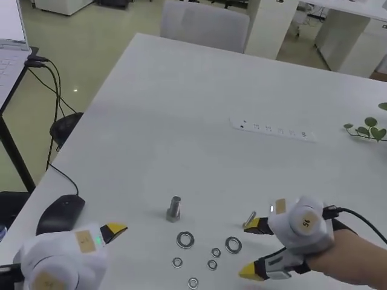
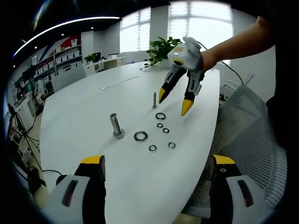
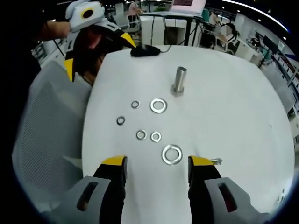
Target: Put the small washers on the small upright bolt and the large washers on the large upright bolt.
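The large upright bolt (image 1: 174,208) stands near the table's front edge, and the thin small bolt (image 1: 250,219) stands to its right. Two large washers (image 1: 185,240) (image 1: 233,244) and several small washers (image 1: 212,264) lie flat between them. My right gripper (image 1: 259,249) hovers open just right of the washers. In the right gripper view a large washer (image 3: 172,154) lies on the table just ahead of its open jaws, with the large bolt (image 3: 178,80) beyond. My left gripper (image 1: 106,232) is at the front left, open and holding nothing. It faces the large bolt (image 2: 115,125) and the washers (image 2: 140,136).
A black mouse (image 1: 60,212) and its cable lie at the table's left edge. A white power strip (image 1: 273,130) sits mid-table, with a plant sprig (image 1: 367,130) at the right edge. A grey chair (image 1: 205,25) stands at the far end. A mesh chair (image 3: 51,140) is beside the near edge.
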`<state>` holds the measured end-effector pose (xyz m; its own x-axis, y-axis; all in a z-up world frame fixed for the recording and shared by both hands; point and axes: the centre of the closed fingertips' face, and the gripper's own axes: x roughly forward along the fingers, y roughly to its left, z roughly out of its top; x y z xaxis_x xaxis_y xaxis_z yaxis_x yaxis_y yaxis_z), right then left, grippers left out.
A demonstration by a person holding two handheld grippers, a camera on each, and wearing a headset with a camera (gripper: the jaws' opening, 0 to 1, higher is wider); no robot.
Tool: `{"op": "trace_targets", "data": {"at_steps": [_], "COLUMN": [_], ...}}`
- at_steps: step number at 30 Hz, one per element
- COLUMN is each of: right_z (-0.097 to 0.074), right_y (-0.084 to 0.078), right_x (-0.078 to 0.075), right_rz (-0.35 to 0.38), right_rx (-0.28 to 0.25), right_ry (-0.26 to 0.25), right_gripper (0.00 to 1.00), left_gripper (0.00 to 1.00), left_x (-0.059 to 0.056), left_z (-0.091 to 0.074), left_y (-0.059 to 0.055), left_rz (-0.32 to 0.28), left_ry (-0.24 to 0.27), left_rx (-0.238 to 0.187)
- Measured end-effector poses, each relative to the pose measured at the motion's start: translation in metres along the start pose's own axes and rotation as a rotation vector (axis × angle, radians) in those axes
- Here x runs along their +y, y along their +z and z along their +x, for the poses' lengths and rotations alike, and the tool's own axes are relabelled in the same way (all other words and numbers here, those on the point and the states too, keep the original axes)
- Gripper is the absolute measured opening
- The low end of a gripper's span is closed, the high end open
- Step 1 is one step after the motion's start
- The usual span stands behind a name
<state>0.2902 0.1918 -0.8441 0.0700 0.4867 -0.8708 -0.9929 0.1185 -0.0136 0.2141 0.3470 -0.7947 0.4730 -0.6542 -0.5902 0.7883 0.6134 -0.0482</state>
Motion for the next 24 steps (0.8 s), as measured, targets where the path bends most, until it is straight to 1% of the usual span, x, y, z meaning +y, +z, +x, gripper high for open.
{"op": "trace_targets", "data": {"at_steps": [2,4,5,6,9,12,15,20,24], "right_z": [0.003,0.006,0.008,0.009,0.013,0.016,0.019,0.024,0.027], "right_y": [-0.001,-0.001,-0.003,-0.004,-0.004,-0.007,-0.006,-0.006,-0.008], "right_x": [-0.003,-0.006,-0.008,-0.008,-0.009,-0.011,-0.012,-0.014,-0.016], "right_rz": [-0.014,-0.029,-0.039,-0.052,-0.067,-0.096,-0.101,-0.127,-0.129], "right_rx": [0.020,0.027,0.046,0.058,0.068,0.102,0.102,0.124,0.144], "right_ry": [0.004,0.011,0.017,0.021,0.038,0.049,0.052,0.057,0.066], "right_gripper": [0.53,0.52,0.51,0.50,0.48,0.45,0.45,0.45,0.42], "left_gripper": [0.93,0.92,0.92,0.92,0.92,0.92,0.91,0.91,0.91], "left_x": [-0.001,0.000,0.000,0.000,0.000,0.000,0.001,0.002,0.002], "left_z": [0.000,0.001,0.001,0.001,0.002,0.003,0.002,0.001,-0.001], "left_y": [0.000,0.000,0.000,0.000,-0.001,-0.002,-0.002,-0.004,-0.006], "left_rz": [-0.005,-0.005,-0.004,-0.004,-0.008,-0.008,-0.007,-0.007,-0.009], "left_ry": [-0.004,-0.005,-0.005,-0.005,-0.008,-0.012,-0.011,-0.011,-0.012], "left_rx": [-0.003,-0.003,-0.002,-0.003,-0.001,0.000,0.000,0.004,0.006]}}
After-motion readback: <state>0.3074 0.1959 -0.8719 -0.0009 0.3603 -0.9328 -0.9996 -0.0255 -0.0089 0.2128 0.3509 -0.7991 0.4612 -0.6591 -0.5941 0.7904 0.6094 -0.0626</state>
